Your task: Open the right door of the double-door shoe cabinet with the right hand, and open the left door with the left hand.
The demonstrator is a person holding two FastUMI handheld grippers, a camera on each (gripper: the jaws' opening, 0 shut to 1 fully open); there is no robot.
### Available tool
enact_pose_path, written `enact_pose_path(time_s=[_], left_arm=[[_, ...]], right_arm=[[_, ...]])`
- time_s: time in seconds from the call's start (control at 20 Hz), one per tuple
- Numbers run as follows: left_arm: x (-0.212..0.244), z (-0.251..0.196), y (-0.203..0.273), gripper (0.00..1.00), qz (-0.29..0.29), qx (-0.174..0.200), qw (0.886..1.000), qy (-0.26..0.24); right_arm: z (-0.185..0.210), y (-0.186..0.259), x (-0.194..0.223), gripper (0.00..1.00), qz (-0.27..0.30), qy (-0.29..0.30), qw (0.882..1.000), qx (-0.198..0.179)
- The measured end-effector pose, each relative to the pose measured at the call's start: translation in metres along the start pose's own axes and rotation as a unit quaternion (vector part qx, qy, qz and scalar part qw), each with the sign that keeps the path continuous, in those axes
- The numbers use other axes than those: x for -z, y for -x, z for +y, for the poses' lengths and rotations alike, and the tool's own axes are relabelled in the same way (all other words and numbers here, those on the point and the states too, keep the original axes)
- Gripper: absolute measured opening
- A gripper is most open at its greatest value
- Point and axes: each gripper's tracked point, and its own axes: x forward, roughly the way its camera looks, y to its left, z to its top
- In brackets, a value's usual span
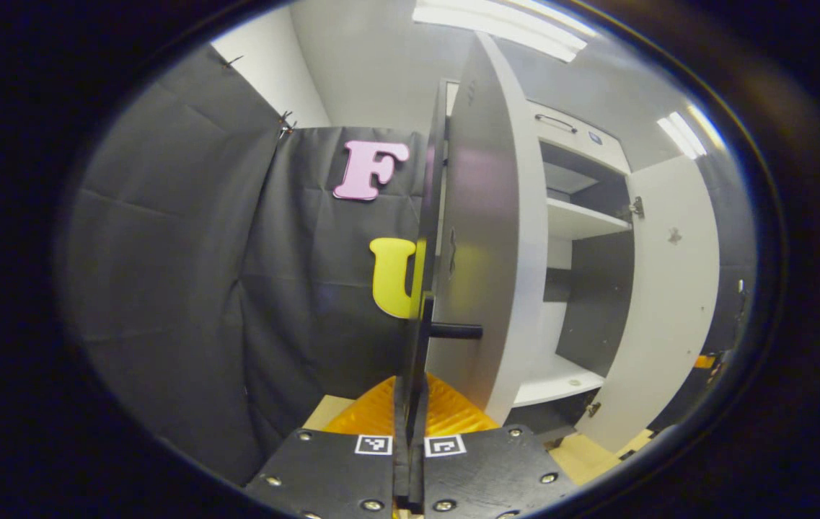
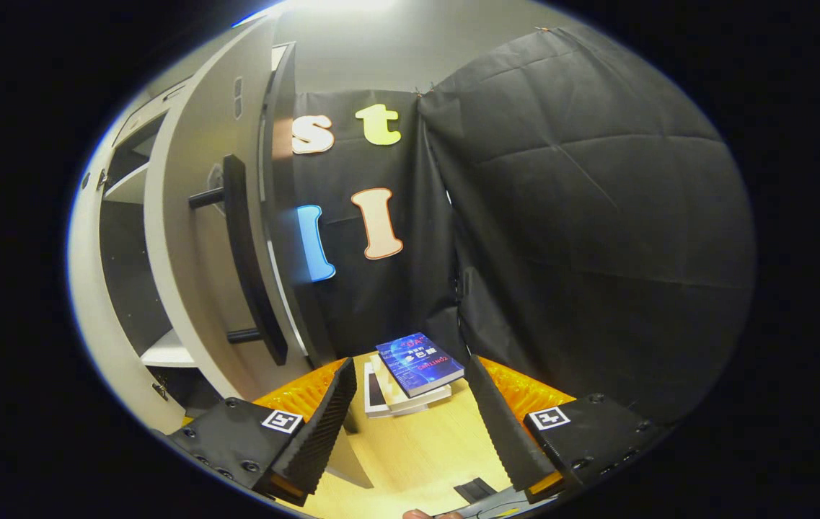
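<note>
L gripper (image 1: 410, 404), bottom centre of left gripper view: fingers (image 1: 401, 411) pressed close together w/ the black bar handle (image 1: 420, 339) running up between them, clenched on it. Handle's short post (image 1: 456, 331) joins it to the left door (image 1: 485, 238), which stands swung out, seen nearly edge-on through the frame's middle. Beyond it, centre-right, the shoe cabinet (image 1: 583, 216) interior shows: white shelves (image 1: 586, 220), dark back panel. Right door (image 1: 669, 303) stands open at frame right, inner face toward the camera, hinge near its top.

R gripper (image 2: 410, 418), bottom of right gripper view: fingers (image 2: 319, 425) spread wide, released, nothing between them but the light wood floor (image 2: 417, 454). Just past the tips, lower centre, a stack of books (image 2: 413, 371), blue cover on top. Left of frame: the right door (image 2: 193, 238) swung out, its black bar handle (image 2: 247, 259) on two posts, apart from the fingers. Cabinet interior at far left.
</note>
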Motion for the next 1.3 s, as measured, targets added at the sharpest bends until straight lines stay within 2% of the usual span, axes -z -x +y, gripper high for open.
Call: enact_pose_path(time_s=[0.2,0.25,0.35,0.4,0.5,0.55,0.65,0.75,0.85,1.05,1.15,1.3], left_arm=[[-0.012,0.001,0.011,0.0,-0.012,-0.044,0.998,-0.033],[-0.022,0.001,0.019,0.03,-0.024,-0.054,0.998,-0.036],[-0.028,-0.003,0.032,0.0,-0.036,-0.055,0.998,-0.023],[-0.028,-0.007,0.036,0.04,-0.036,-0.053,0.998,-0.014],[-0.025,-0.011,0.055,0.06,-0.043,-0.064,0.997,-0.001],[-0.023,-0.013,0.065,0.16,-0.048,-0.065,0.997,0.003],[-0.014,-0.027,0.074,0.42,-0.047,-0.051,0.997,0.018],[-0.011,-0.033,0.083,0.86,-0.045,-0.055,0.997,0.016],[-0.008,-0.043,0.082,0.89,-0.048,-0.06,0.997,0.002],[0.004,-0.082,0.081,0.95,-0.044,-0.038,0.998,-0.031],[0.01,-0.1,0.082,0.91,-0.04,-0.031,0.998,-0.036],[0.018,-0.125,0.079,0.91,-0.039,-0.002,0.999,-0.021]], right_arm=[[0.004,0.021,-0.003,1.0,-0.005,0.016,1.0,-0.007],[0.005,0.028,-0.004,1.0,-0.005,0.016,1.0,-0.009],[0.011,0.037,-0.01,0.98,-0.01,0.019,1.0,-0.016],[0.015,0.041,-0.013,0.92,-0.011,0.025,0.999,-0.021],[0.025,0.049,-0.018,0.92,-0.012,0.046,0.998,-0.034],[0.027,0.053,-0.022,0.98,-0.015,0.059,0.997,-0.038],[0.035,0.061,-0.028,0.98,-0.024,0.067,0.996,-0.047],[0.052,0.069,-0.032,0.98,-0.033,0.058,0.996,-0.067],[0.065,0.076,-0.034,0.98,-0.038,0.052,0.994,-0.083],[0.089,0.086,-0.032,0.98,-0.047,0.035,0.992,-0.113],[0.092,0.089,-0.027,0.98,-0.048,0.046,0.991,-0.115],[0.104,0.094,-0.016,0.98,-0.04,0.03,0.99,-0.128]])
